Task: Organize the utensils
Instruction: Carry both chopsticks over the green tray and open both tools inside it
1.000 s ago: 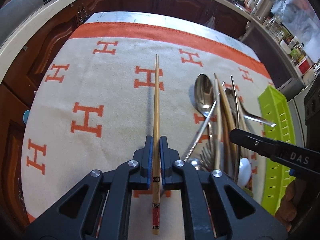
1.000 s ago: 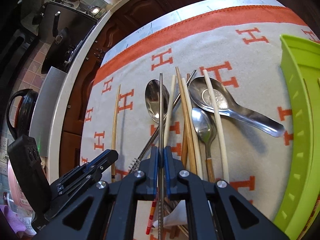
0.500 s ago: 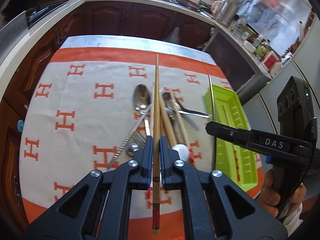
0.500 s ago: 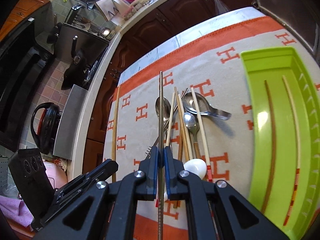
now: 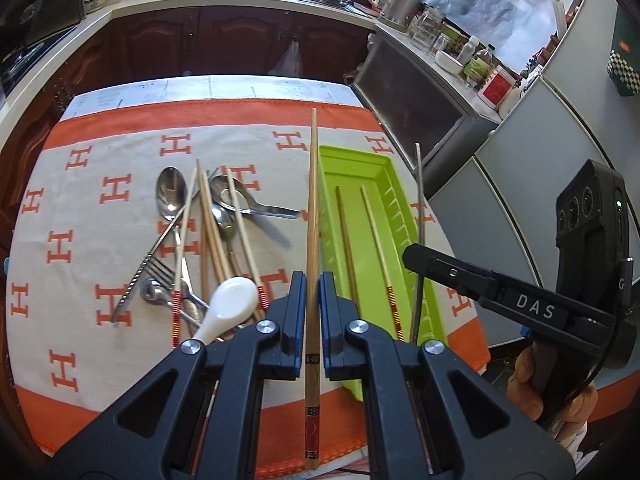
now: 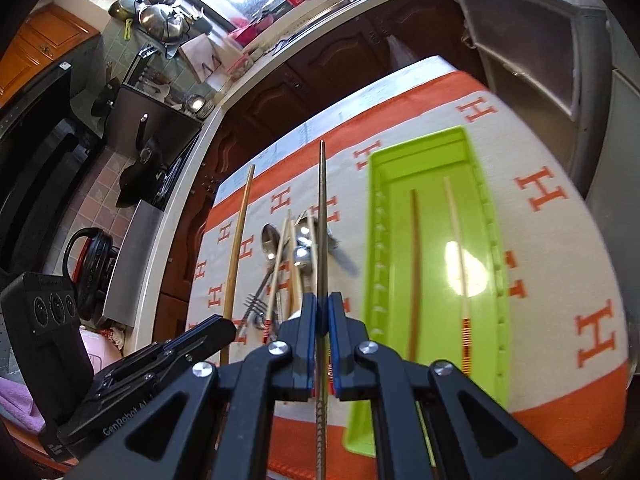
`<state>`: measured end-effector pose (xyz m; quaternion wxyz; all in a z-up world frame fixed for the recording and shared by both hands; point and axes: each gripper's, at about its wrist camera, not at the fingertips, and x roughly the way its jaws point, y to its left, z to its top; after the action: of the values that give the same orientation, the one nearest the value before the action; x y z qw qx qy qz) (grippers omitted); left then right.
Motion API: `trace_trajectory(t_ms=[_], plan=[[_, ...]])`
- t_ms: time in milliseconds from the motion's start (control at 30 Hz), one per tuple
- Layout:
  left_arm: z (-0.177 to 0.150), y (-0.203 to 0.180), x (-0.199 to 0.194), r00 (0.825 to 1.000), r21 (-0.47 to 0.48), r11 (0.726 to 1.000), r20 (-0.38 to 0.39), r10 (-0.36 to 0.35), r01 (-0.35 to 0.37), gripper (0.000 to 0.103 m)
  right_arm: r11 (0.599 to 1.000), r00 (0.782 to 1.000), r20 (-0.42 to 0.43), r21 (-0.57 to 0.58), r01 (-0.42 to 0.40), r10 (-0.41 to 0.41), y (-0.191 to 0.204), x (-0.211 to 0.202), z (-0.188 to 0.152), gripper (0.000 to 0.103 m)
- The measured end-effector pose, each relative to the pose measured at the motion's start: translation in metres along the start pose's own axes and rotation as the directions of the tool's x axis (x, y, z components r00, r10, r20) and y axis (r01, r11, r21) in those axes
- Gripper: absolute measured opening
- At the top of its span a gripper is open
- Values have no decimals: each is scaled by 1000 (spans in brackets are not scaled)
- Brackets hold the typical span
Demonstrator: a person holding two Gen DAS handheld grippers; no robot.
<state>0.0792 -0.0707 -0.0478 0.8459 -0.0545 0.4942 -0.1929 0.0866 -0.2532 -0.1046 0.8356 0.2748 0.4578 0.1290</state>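
Orange H letters cover the cream cloth (image 5: pixel 100 152) on my table, and a lime-green tray (image 5: pixel 352 164) lies on its right part with two chopsticks (image 5: pixel 346 236) already inside, side by side along its length. Left of the tray I see the heap of utensils (image 5: pixel 208 232): steel spoons, a fork, several chopsticks and a white ceramic spoon (image 5: pixel 234 300) lying across them. Nothing sits between my grippers and the tray.

My left gripper (image 5: pixel 312 296) is clenched on a wooden chopstick (image 5: pixel 313 200), held above the cloth, pointing away along the tray's left edge. My right gripper (image 6: pixel 323 320) is clamped on a metal chopstick (image 6: pixel 322 216), also raised, its tip aimed over the heap just left of the tray. A hand (image 5: pixel 548 396) grips the right handle.

I read "DAS" on the right gripper's finger and "GenRobot" on the left gripper's body.
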Motion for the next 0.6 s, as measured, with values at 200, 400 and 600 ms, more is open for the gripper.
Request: trace_trajectory(t_ms=[200,400,600], plan=[[3,-27,14,1000,26,1000,-22,-1,2,4,995,993,65,-29,98,-96,-17,-21,4,6],[9,-46,37,999,50,999,-51,0,3,4,983,981,104,-68,168,-161,-24,-22,14,6],[14,-59,64,997,85,996,-71,17,-11,4,965,971,66,-116,235,-229,-34,-5,22,6]])
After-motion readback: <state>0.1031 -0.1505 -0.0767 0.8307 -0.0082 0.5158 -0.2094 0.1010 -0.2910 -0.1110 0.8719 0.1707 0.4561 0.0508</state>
